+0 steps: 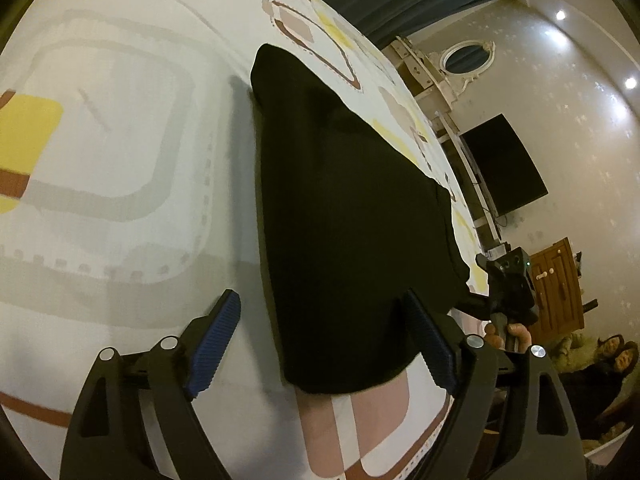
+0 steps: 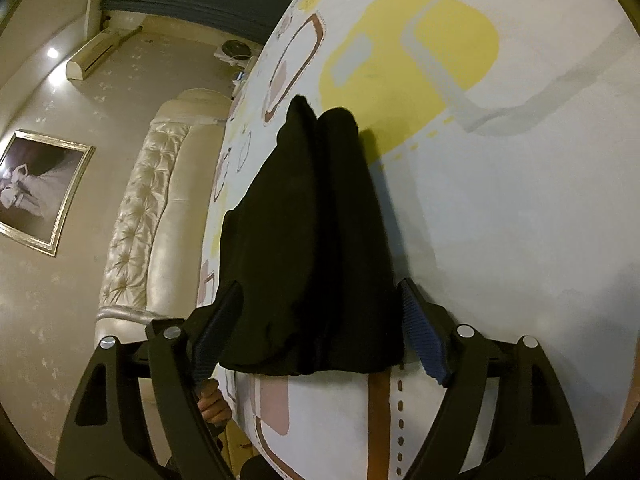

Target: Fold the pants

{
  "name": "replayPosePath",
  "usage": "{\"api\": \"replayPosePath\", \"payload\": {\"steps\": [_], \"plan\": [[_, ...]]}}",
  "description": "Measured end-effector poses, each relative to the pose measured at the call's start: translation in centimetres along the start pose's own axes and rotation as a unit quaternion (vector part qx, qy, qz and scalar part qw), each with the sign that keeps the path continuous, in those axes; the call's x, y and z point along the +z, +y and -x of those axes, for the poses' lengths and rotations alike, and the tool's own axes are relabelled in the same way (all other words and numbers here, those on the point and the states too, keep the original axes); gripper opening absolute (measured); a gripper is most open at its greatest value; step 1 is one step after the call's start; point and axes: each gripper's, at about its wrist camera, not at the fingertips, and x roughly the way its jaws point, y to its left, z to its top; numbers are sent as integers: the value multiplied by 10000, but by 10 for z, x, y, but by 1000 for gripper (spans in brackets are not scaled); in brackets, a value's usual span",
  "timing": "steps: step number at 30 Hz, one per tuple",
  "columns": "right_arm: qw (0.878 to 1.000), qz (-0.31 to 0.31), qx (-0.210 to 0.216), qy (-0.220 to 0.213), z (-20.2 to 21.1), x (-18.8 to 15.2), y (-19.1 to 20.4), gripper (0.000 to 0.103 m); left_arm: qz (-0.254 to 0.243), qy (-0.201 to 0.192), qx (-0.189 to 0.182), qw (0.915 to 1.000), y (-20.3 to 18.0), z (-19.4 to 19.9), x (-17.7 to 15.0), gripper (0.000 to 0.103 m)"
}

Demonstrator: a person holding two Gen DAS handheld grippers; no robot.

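Black pants [image 1: 352, 216] lie folded lengthwise on the patterned bedsheet [image 1: 120, 128], narrow end toward 12 o'clock. Left gripper [image 1: 324, 344] and right gripper [image 2: 320, 332] both spread apart, straddling the near edge, gripping nothing. Looks staged for next fold.

One pair of black pants [image 1: 352, 216] lay on one patterned bedsheet [image 1: 120, 128]. Two grippers were there: left [image 1: 326, 344], right [image 2: 320, 334]. One framed picture [image 2: 38, 192], one wall air conditioner [image 2: 100, 54], possibly two ceiling lights [image 1: 561, 15].
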Motion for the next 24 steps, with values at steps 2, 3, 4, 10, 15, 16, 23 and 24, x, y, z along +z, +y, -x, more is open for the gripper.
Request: {"api": "replayPosePath", "payload": {"steps": [2,3,4,10,15,16,23,24], "plan": [[10000,-44,-34,-20,1,-1,-1,80,17,26,21,10000,0,0,-2,84],[10000,-63,-65,-9,1,-1,-1,80,42,30,16,10000,2,0,-4,84],[10000,-60,-69,-4,0,-2,0,81,120,44,-20,9999,3,1,-4,85],[9999,66,-66,142,-13,-7,2,83,218,129,-157,9996,6,0,-7,85],[9996,187,-119,175,-24,-7,8,86,305,180,-307,9989,0,-11,-3,85],[9995,213,-122,190,-24,-7,8,86,282,187,-294,9990,-3,-12,-3,85],[9984,368,-327,294,-32,-10,7,52,346,215,-213,9989,-11,-25,-2,68],[9985,356,-284,290,-33,-11,5,44,400,213,-131,9989,-11,-26,-2,61]]}}
